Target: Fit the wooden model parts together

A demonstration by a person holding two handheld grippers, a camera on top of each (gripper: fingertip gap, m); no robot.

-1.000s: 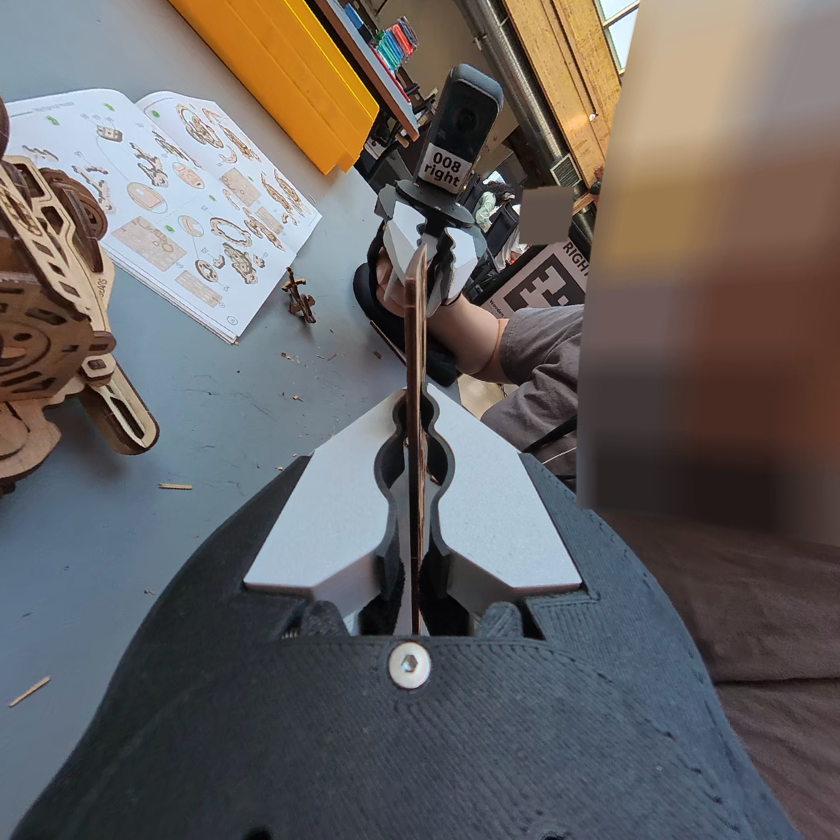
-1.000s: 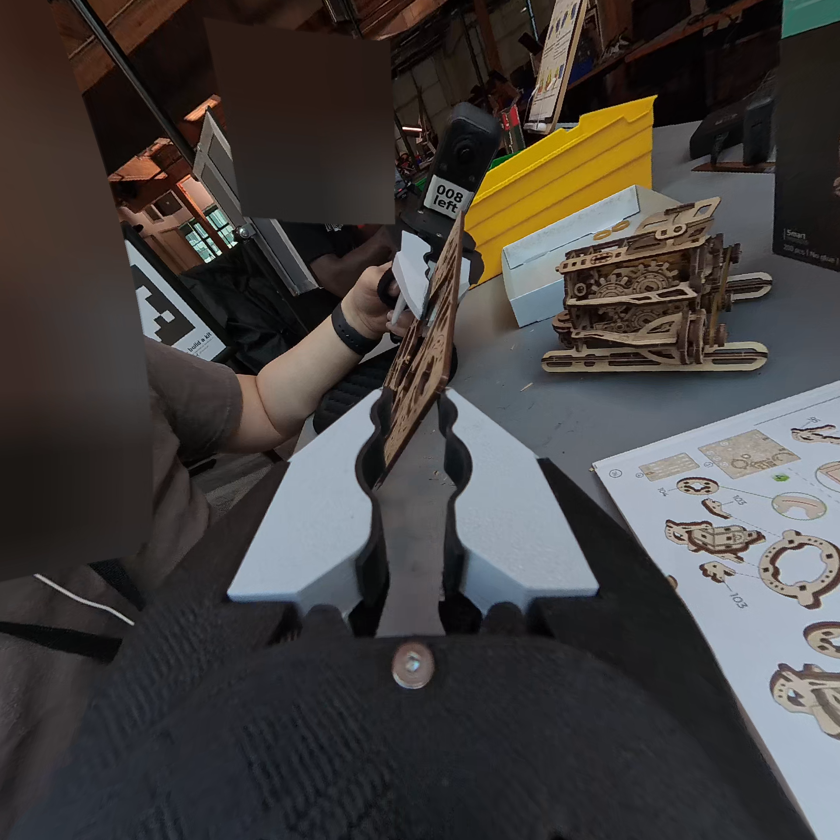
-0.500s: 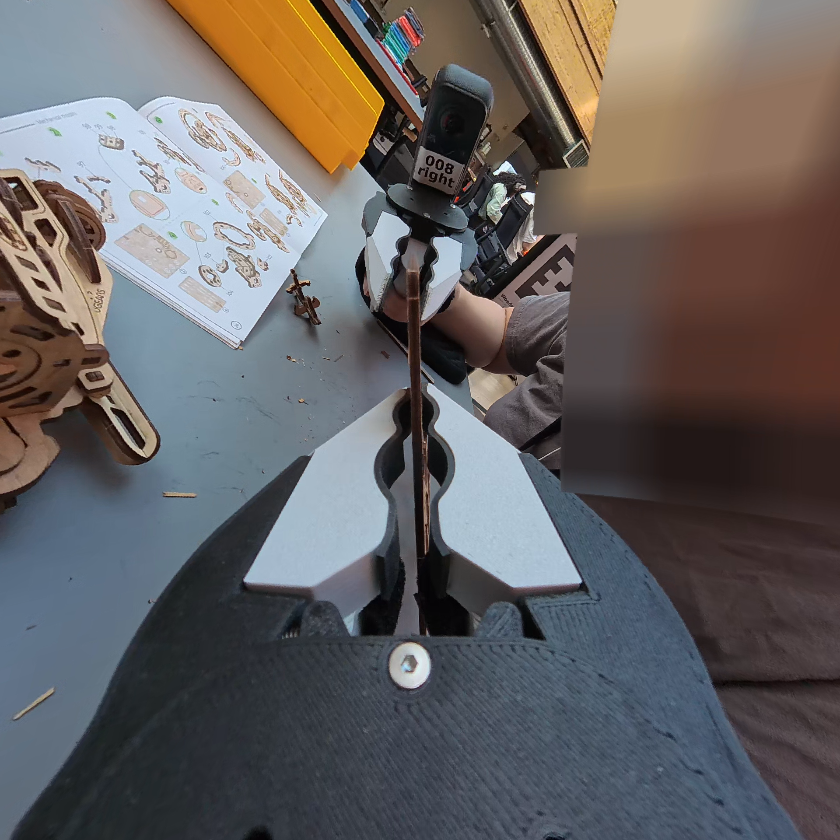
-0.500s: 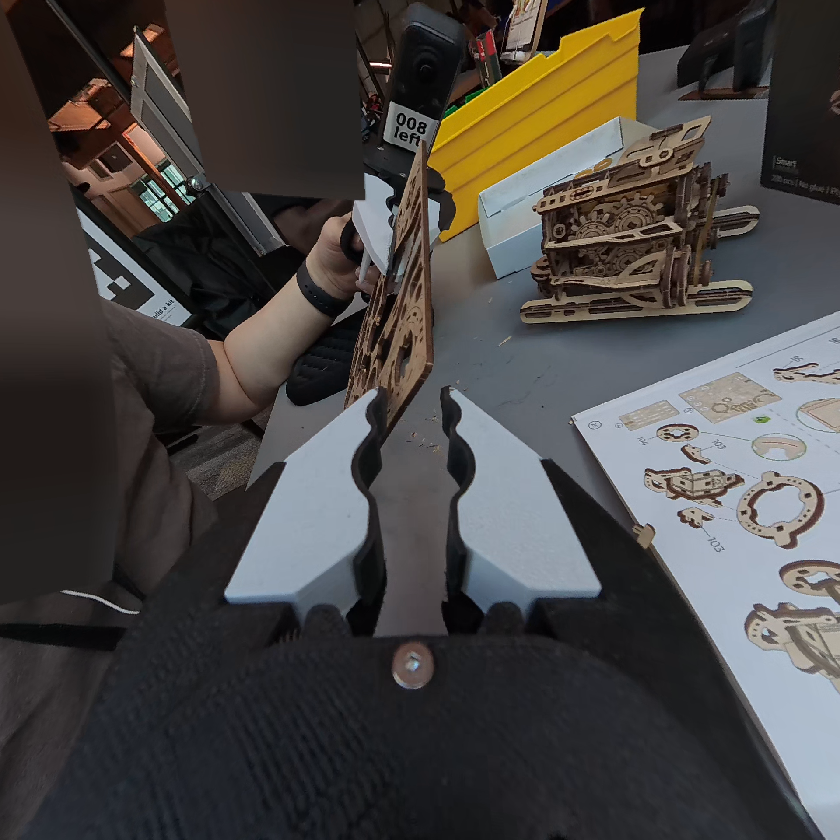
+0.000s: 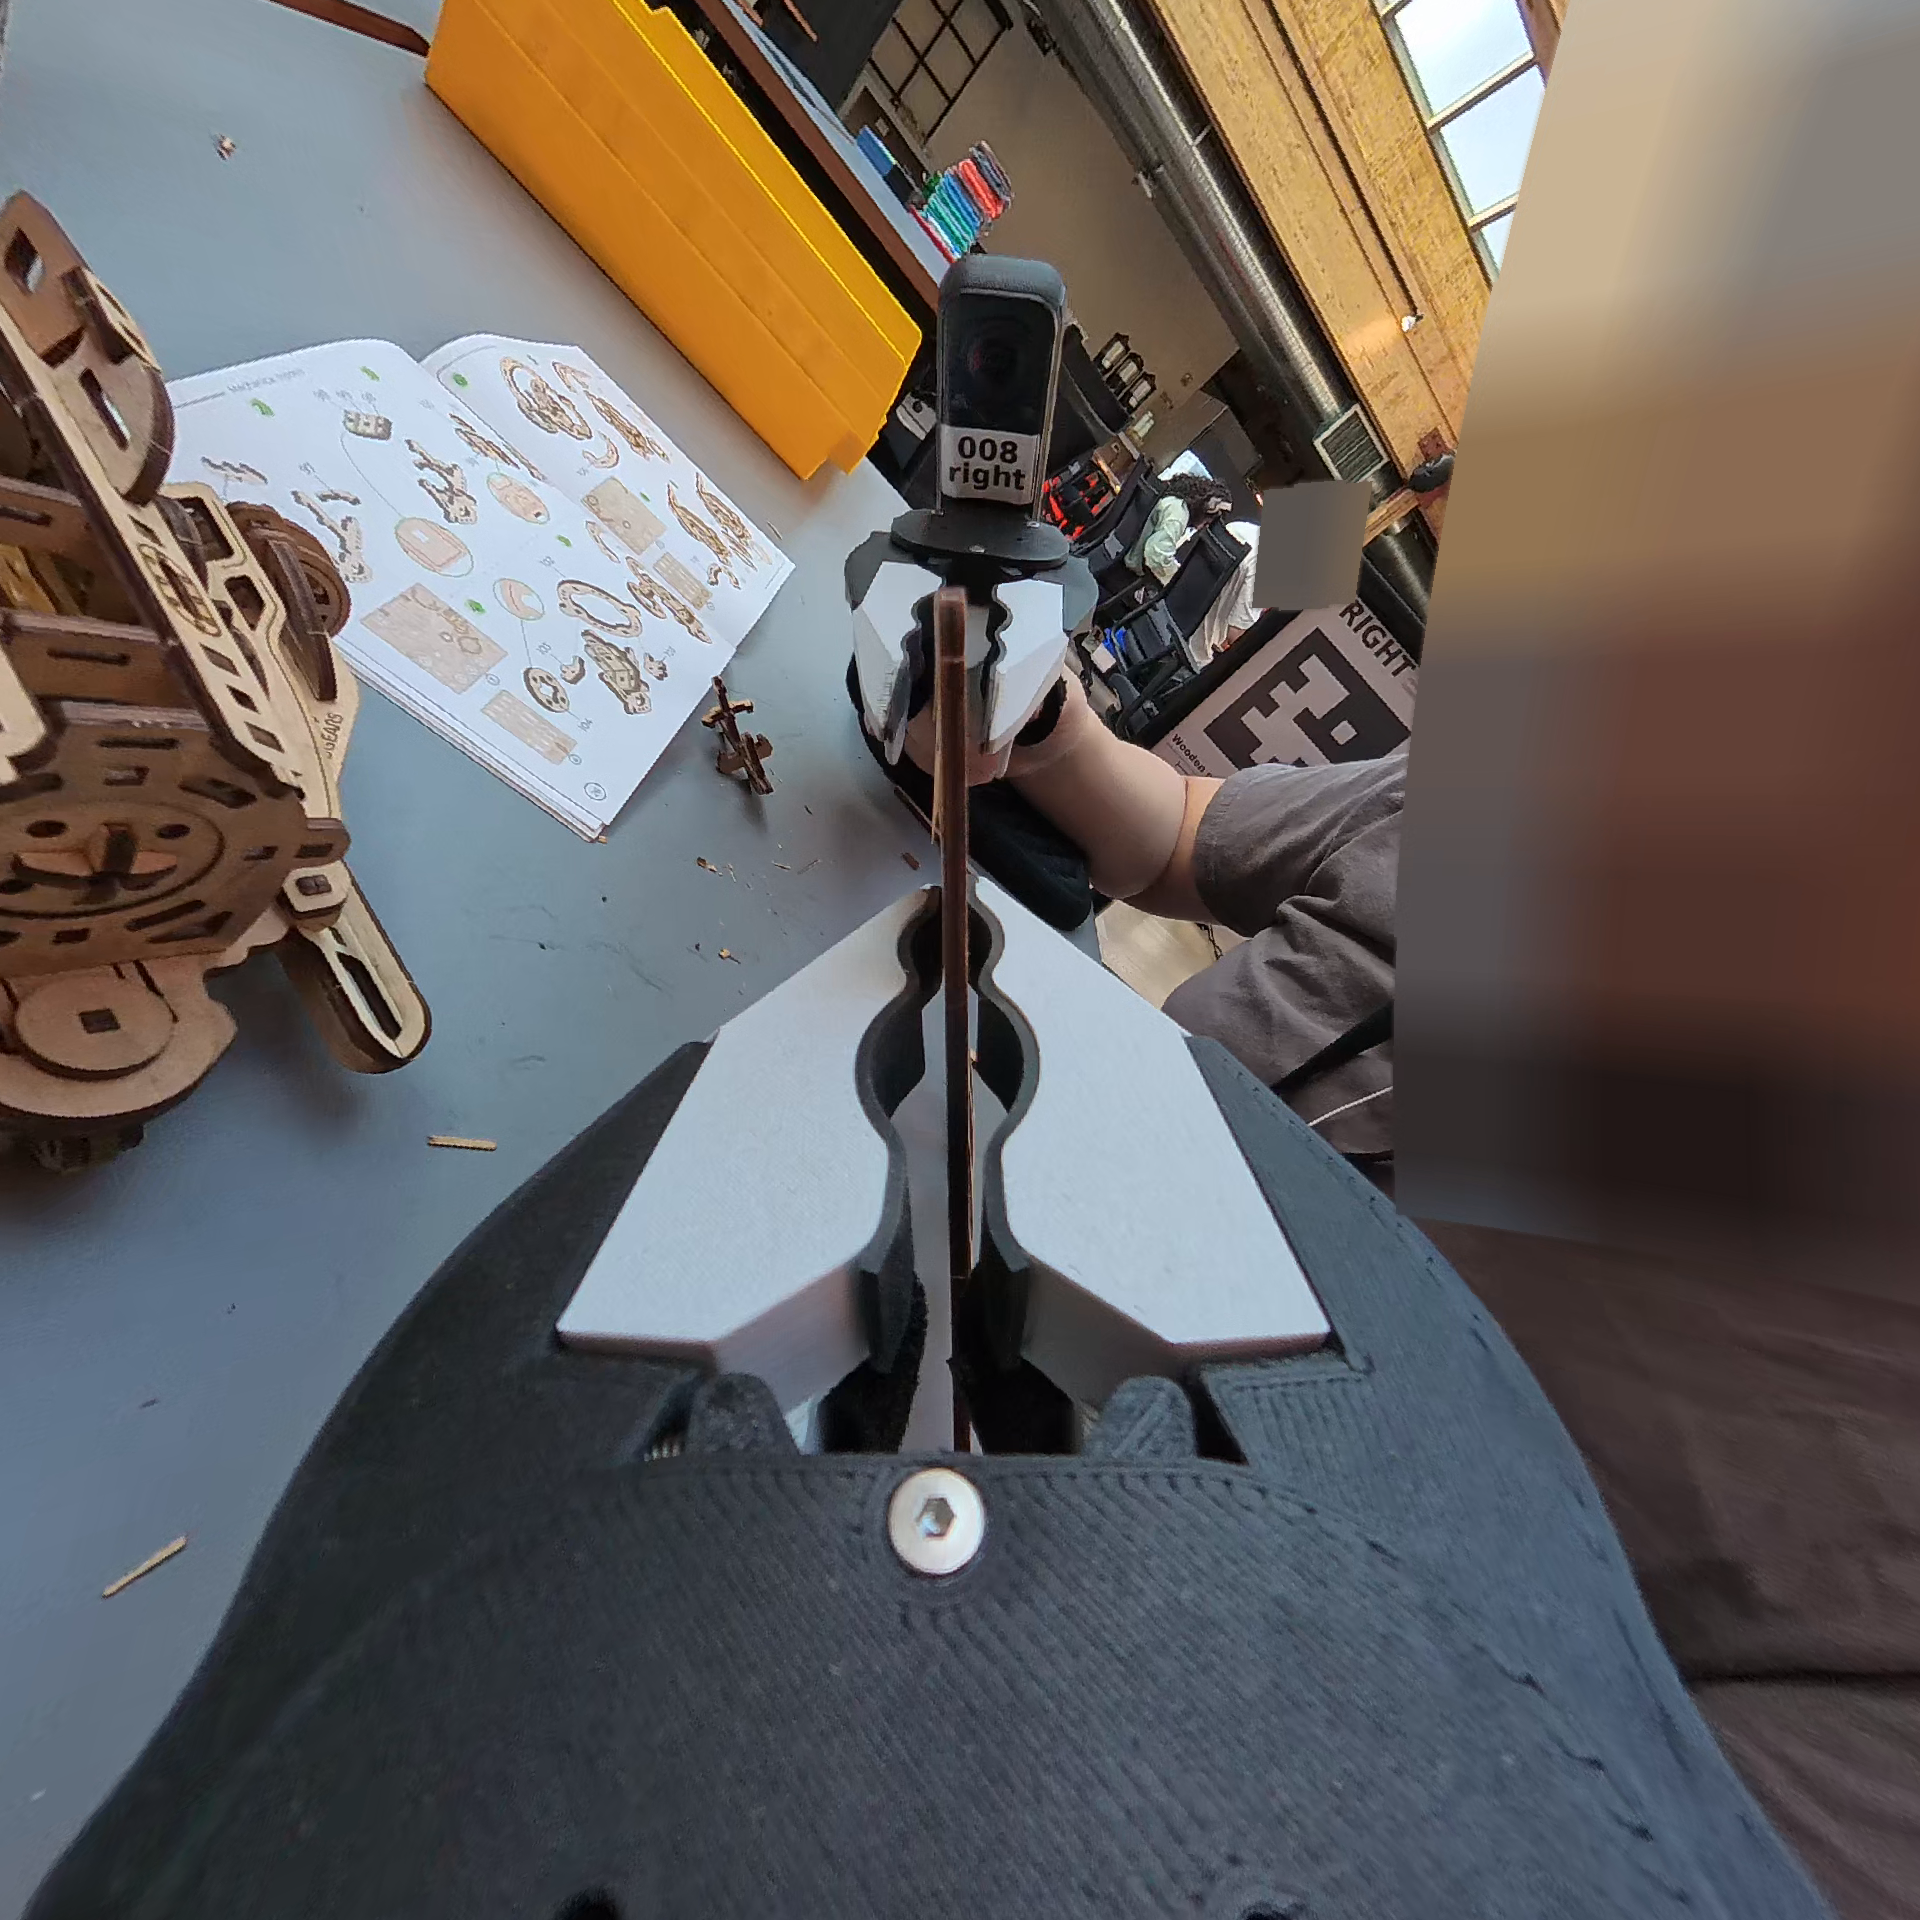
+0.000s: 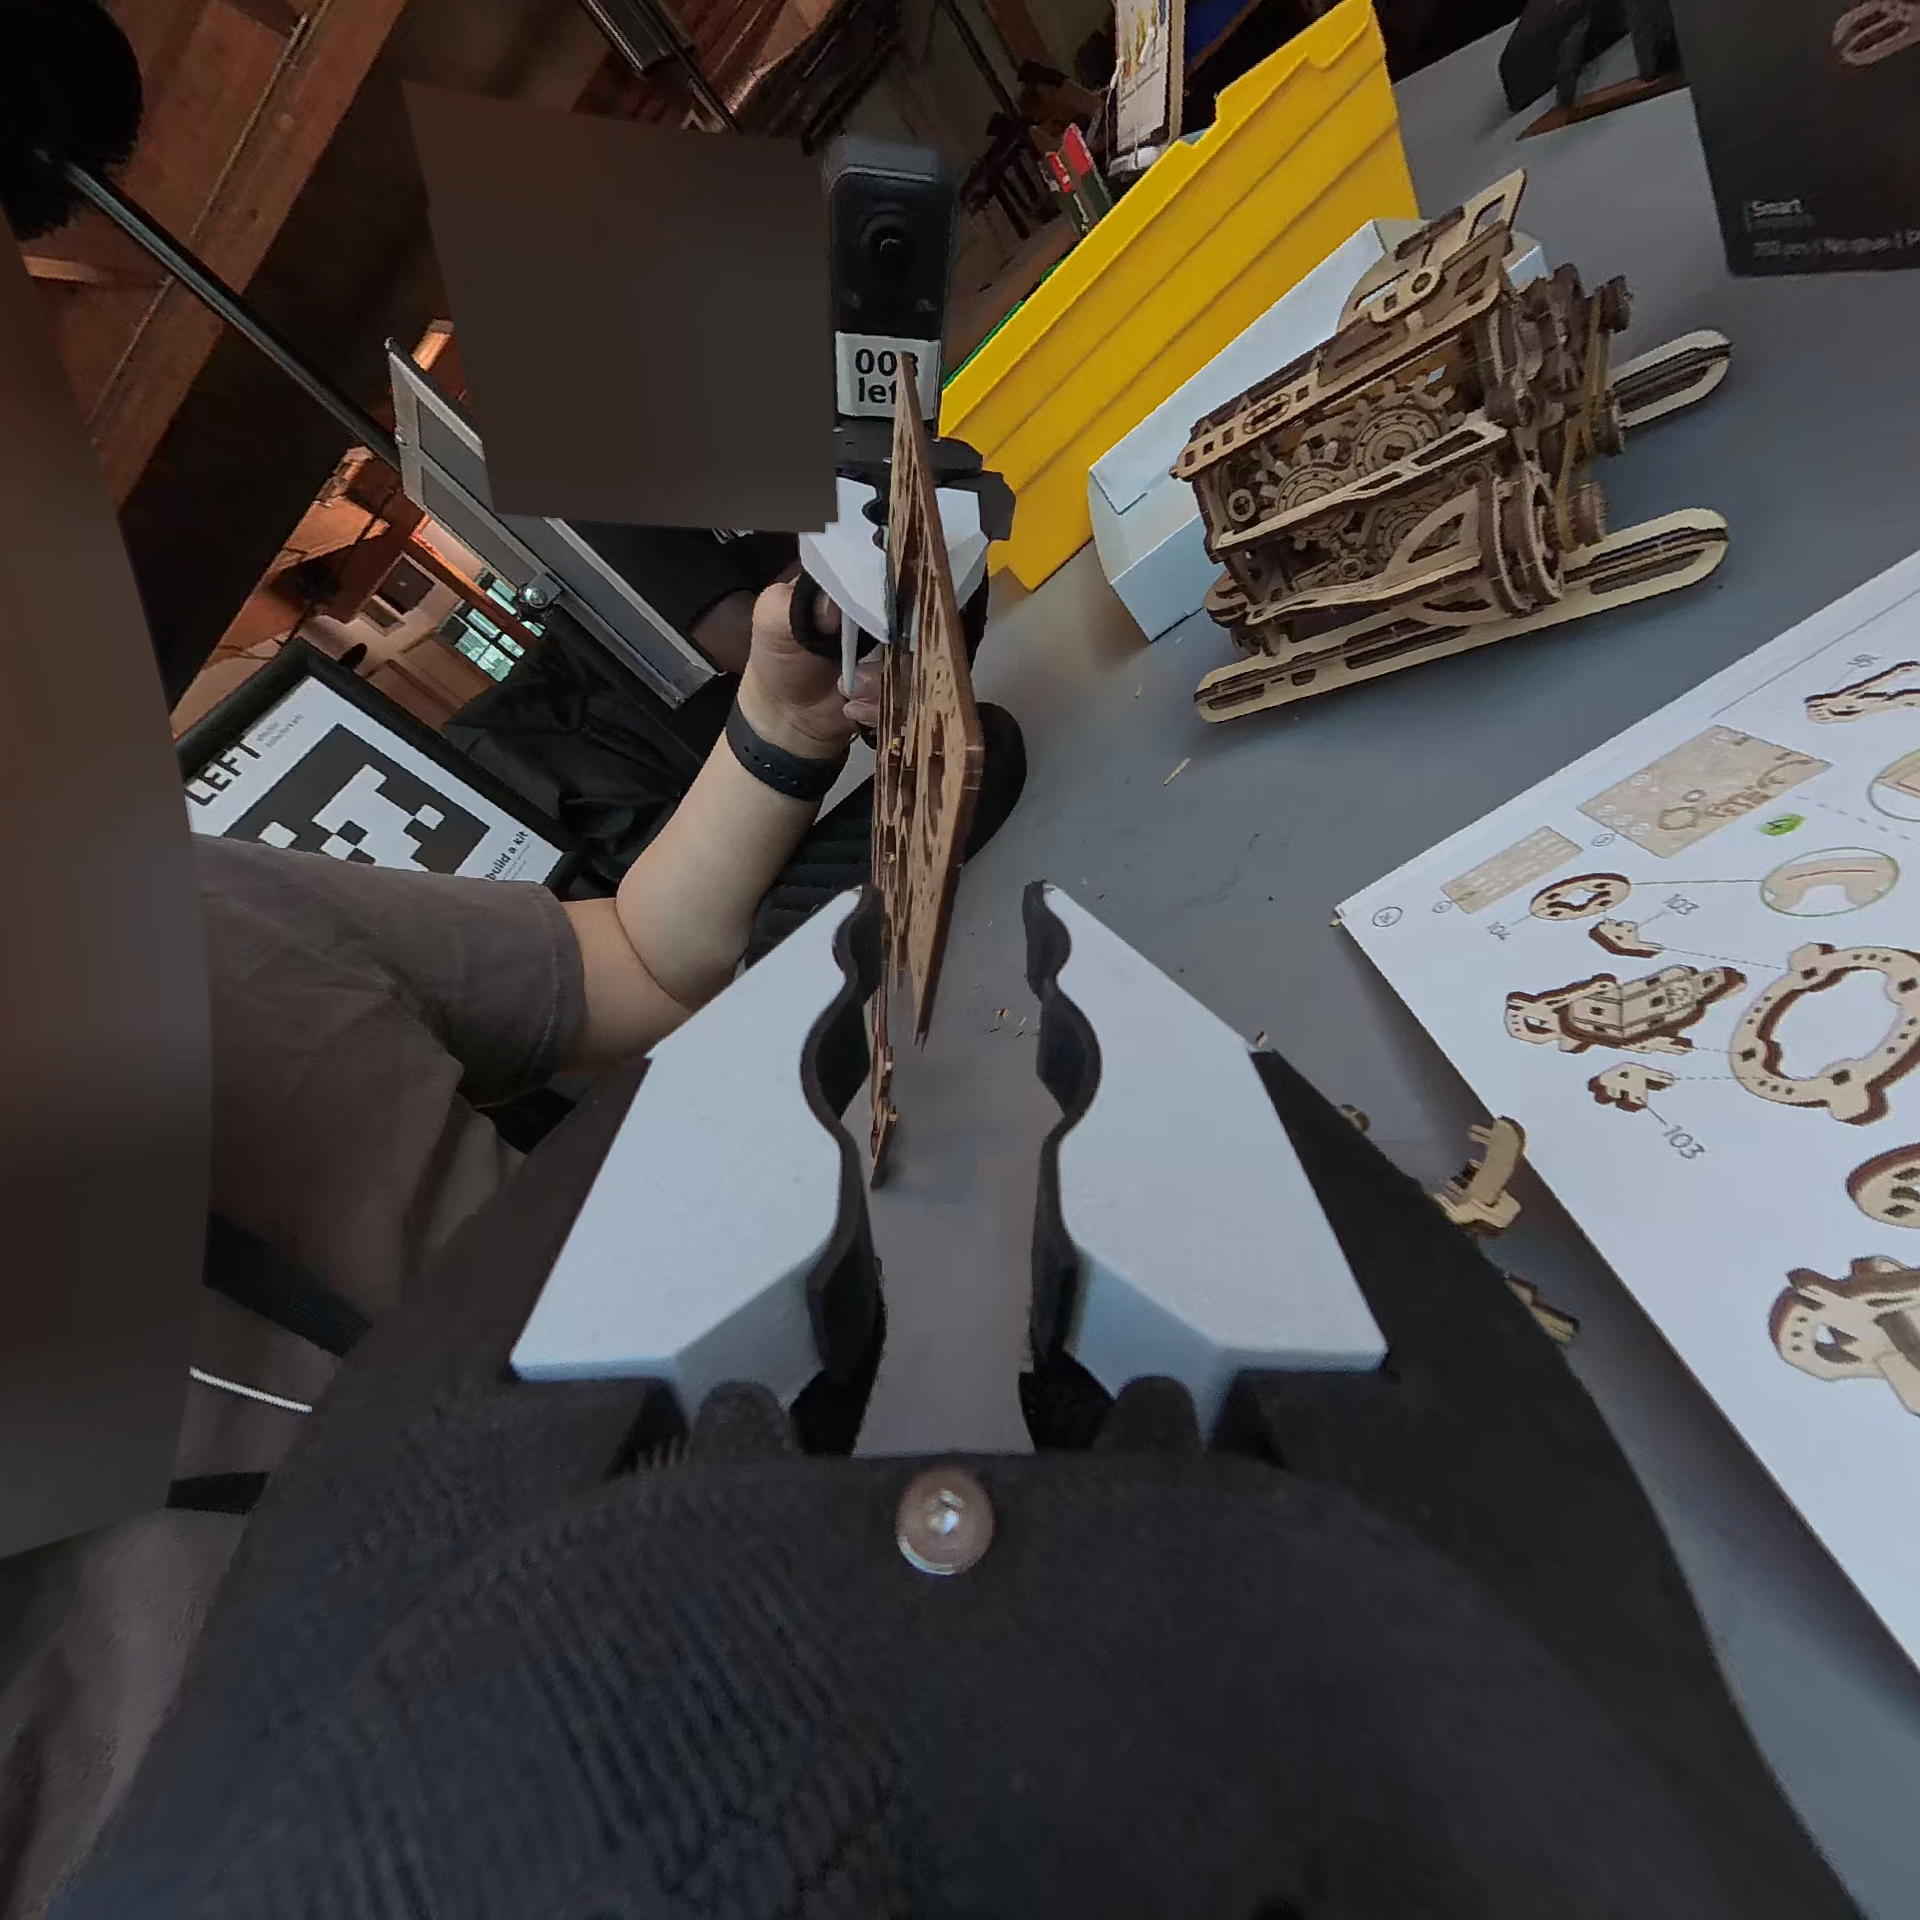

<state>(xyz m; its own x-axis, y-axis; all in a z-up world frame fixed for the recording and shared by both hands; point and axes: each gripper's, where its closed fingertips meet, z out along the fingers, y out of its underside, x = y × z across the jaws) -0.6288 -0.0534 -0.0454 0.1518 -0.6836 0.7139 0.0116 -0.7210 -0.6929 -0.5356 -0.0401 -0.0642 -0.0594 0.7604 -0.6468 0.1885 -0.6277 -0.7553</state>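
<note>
left gripper (image 5: 951,1039): clamped on the wooden parts sheet (image 6: 920,748), which shows edge-on in its own view as a thin dark strip running away toward the other gripper.
right gripper (image 6: 951,977): spread wide, holding nothing; the near end of the sheet hangs inside the gap, close against its left finger (image 6: 727,1174); i cannot tell whether they touch.
task thing: the laser-cut sheet is held up in the air above the bench (image 6: 1195,831), upright, cut-out face turned toward the half-built wooden model (image 6: 1455,468).
other parts: the model stands on its runners, well apart from the sheet; a small loose piece (image 6: 1481,1179) lies just beside the open instruction booklet (image 6: 1714,1039). a white box (image 6: 1143,520) and a yellow bin (image 6: 1195,281) sit behind the model.
step in hand: by my reading, the free gripper is lining up for a grip on the sheet, either to steady it or to press a part out.
how to do it well: centre the sheet between the open fingers before closing, so neither finger pushes it sideways. bite on solid border, not on the thin cut-outs. keep the left grip firm and the sheet plane in line with both grippers.
risk: thin plywood may snap if twisted between two grips; small parts could drop to the bench among the wood crumbs.
</note>
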